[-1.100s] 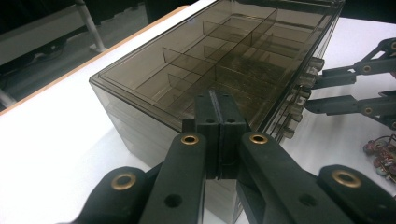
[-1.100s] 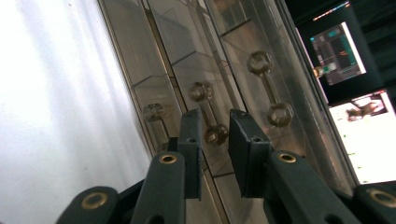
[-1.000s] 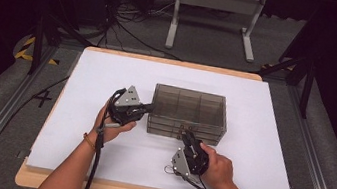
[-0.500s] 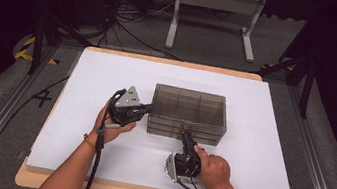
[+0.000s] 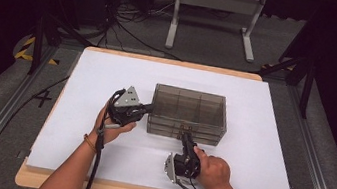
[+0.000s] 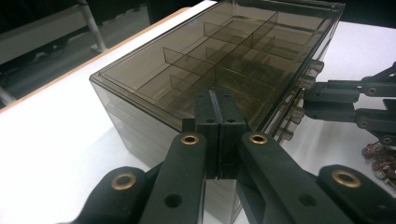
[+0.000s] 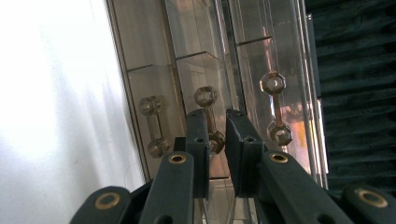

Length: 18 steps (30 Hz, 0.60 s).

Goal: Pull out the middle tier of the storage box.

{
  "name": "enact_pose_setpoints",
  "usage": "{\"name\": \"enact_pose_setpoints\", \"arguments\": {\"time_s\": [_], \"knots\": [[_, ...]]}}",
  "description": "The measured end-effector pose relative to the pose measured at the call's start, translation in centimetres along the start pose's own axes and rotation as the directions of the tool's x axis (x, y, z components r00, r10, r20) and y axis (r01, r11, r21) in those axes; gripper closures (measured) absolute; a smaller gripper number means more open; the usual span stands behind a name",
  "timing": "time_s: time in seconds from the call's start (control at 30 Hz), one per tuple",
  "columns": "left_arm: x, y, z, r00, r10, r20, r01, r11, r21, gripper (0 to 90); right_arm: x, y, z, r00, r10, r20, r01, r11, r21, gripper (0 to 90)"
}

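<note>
**A:** Smoky translucent plastic drawer box with divided compartments [image 5: 189, 113], set near the middle of the white counter [image 5: 108, 75]. Step in hand, by judgement: drawing out one drawer by its handle. Agreed?

**B:** Agreed, as a judgement only. Left tongs [image 5: 149, 106] pressed together, empty, tips laid against the box's upper edge at its left end. In the left gripper view, the same closed tips [image 6: 218, 116] just at the rim above the compartments [image 6: 154, 79]. Bracing role, probably.

**A:** And the right tongs [image 5: 184, 137]?

**B:** Pointed at the front face, jaws narrowly apart on either side of the middle clear dumbbell-shaped handle [image 7: 205, 97]. Lower knob of that handle lodged between the pads [image 7: 217, 135]. Cannot tell whether pinched firmly or merely straddled. Two like handles alongside, one at the left [image 7: 154, 126], one at the right [image 7: 275, 107], both untouched.

**A:** To do it well, then?

**B:** Close fully on the bar between the knobs rather than on a knob's rounded edge; less chance of slipping off smooth plastic. Pull straight out along the drawer's run, not upward or sideways, lest the drawer jam in its slot. Keep the pressure of the left tips downward and toward the rear, since a light box likely slides across a smooth counter with the pull.

**A:** Main risk?

**B:** Box dragged forward whole, or tipped, if bracing slackens. Slow, even draw advised.
</note>
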<state>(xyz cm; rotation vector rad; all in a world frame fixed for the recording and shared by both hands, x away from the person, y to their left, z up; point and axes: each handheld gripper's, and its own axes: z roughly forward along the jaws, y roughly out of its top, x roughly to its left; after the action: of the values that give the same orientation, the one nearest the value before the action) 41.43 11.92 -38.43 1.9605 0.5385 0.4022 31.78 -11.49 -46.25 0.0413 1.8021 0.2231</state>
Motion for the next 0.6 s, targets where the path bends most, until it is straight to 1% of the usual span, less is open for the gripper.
{"name": "enact_pose_setpoints", "arguments": {"time_s": [0.2,0.3,0.33,0.43,0.5,0.53,0.6], "knots": [[0.02,0.0,-0.03,0.9999,0.01,-0.005,-0.01,1.0,0.001,89.9,0.03,0.08,-0.3,1.0,-0.002,-0.005,0.002,1.0,-0.006,80.7],[-0.04,-0.01,-0.02,1.0,0.006,-0.005,-0.006,1.0,0.0,89.9,0.04,0.07,-0.42,1.0,-0.007,0.003,0.007,1.0,-0.008,80.7],[-0.06,-0.02,-0.01,1.0,0.005,-0.005,-0.005,1.0,-0.001,89.9,0.09,0.07,-0.49,1.0,-0.007,-0.005,0.007,1.0,-0.006,80.8],[-0.06,-0.06,-0.01,1.0,0.004,-0.005,-0.004,1.0,-0.005,89.9,0.09,0.08,-0.58,0.9999,-0.014,-0.006,0.014,1.0,-0.011,80.7],[-0.06,-0.06,-0.01,1.0,0.004,-0.004,-0.004,1.0,-0.005,89.9,0.1,0.1,-0.68,0.9999,-0.011,-0.003,0.011,1.0,-0.009,80.7],[-0.06,-0.06,-0.01,1.0,0.005,-0.004,-0.005,1.0,-0.005,89.9,0.14,0.12,-0.77,1.0,-0.002,-0.007,0.001,1.0,-0.006,80.7],[-0.04,-0.06,-0.02,1.0,0.005,-0.003,-0.005,1.0,-0.004,89.9,0.13,0.12,-0.79,1.0,-0.003,-0.009,0.002,1.0,-0.007,80.7]]}}
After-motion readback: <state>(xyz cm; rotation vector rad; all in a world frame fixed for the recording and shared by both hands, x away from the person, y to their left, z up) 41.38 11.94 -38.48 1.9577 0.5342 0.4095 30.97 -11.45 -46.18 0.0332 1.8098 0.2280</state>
